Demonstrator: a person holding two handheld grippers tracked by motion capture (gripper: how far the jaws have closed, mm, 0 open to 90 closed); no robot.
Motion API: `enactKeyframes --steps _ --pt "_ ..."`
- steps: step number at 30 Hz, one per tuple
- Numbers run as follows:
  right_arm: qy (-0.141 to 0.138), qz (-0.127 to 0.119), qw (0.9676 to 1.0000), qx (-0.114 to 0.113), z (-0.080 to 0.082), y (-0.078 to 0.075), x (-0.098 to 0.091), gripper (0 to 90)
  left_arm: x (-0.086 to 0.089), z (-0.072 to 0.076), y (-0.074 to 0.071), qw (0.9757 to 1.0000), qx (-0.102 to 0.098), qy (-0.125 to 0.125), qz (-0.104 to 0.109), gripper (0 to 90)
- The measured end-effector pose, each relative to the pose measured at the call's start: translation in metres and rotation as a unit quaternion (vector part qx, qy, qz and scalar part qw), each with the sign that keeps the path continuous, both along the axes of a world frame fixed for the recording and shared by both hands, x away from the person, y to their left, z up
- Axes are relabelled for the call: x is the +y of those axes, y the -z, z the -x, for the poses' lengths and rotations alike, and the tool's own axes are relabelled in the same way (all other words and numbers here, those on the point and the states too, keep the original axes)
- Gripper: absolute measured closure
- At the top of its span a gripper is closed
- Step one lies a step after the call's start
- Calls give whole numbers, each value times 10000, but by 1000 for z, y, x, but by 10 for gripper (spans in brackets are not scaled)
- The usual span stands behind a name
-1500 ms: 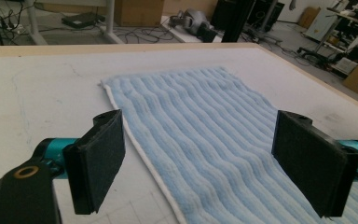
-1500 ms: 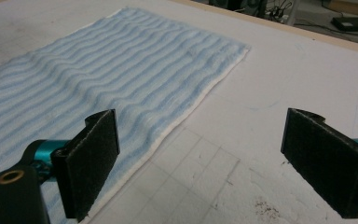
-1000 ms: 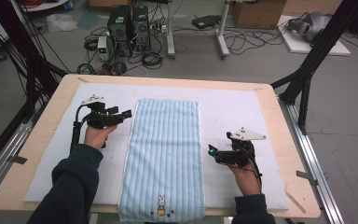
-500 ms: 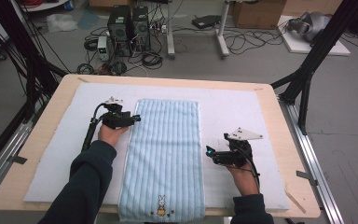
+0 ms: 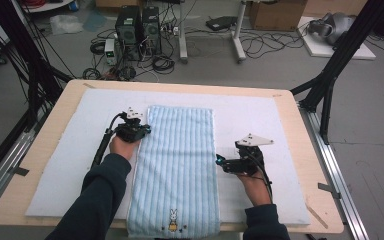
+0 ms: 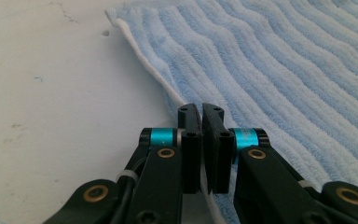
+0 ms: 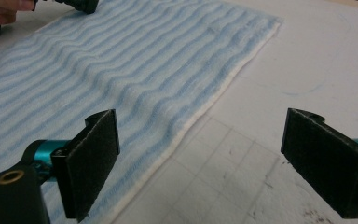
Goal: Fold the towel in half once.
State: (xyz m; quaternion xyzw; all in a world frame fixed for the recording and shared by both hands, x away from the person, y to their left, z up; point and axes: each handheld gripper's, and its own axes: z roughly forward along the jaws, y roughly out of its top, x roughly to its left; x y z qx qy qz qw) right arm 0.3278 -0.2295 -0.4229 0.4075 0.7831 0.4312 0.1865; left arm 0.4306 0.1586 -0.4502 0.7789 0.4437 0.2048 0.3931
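Now left gripper (image 5: 141, 131) fingers just closed, pinching the striped towel (image 5: 177, 165) left edge; towel flat on desk pad (image 5: 260, 120). Right gripper (image 5: 226, 163) wide open, empty: pinch opposite hem squarely, then lift evenly.

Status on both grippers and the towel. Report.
Left gripper just closed, pinching the towel at its left edge. Right gripper open, straddling the towel's right edge, nothing pinched. Towel flat on the white mat. Nothing in the way.
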Motion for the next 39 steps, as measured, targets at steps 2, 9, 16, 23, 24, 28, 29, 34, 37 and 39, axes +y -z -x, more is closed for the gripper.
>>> enactKeyframes --steps 2,9,16,23,24,28,29,34,37,39 --pt "-25 83 9999 104 -7 1 5 106 3 -1 0 9998 99 -45 181 865" --pt "18 -14 9990 452 -44 1 13 143 7 -3 -1 9977 254 -207 587 870" --pt "24 256 9963 826 -89 13 25 420 13 -4 -3 9960 292 -212 811 870" --pt "336 334 9959 773 -104 19 35 571 16 -6 -2 9949 326 -200 930 871" --pt "321 387 9958 769 -105 19 37 599 16 -6 -2 9950 326 -198 922 871" --pt "370 673 9933 865 -110 17 45 732 15 -7 2 9950 406 -178 896 871" --pt "393 694 9925 924 -111 16 47 794 15 -7 2 9951 410 -179 883 871" --pt "335 1014 9907 844 -113 12 55 859 16 -7 -2 9946 256 -307 959 873" --pt "471 1107 9909 607 -114 10 60 868 20 -10 -5 9913 93 -511 1212 876" --pt "539 960 9928 466 -115 6 60 869 23 -11 -7 9881 2 -597 1418 876"
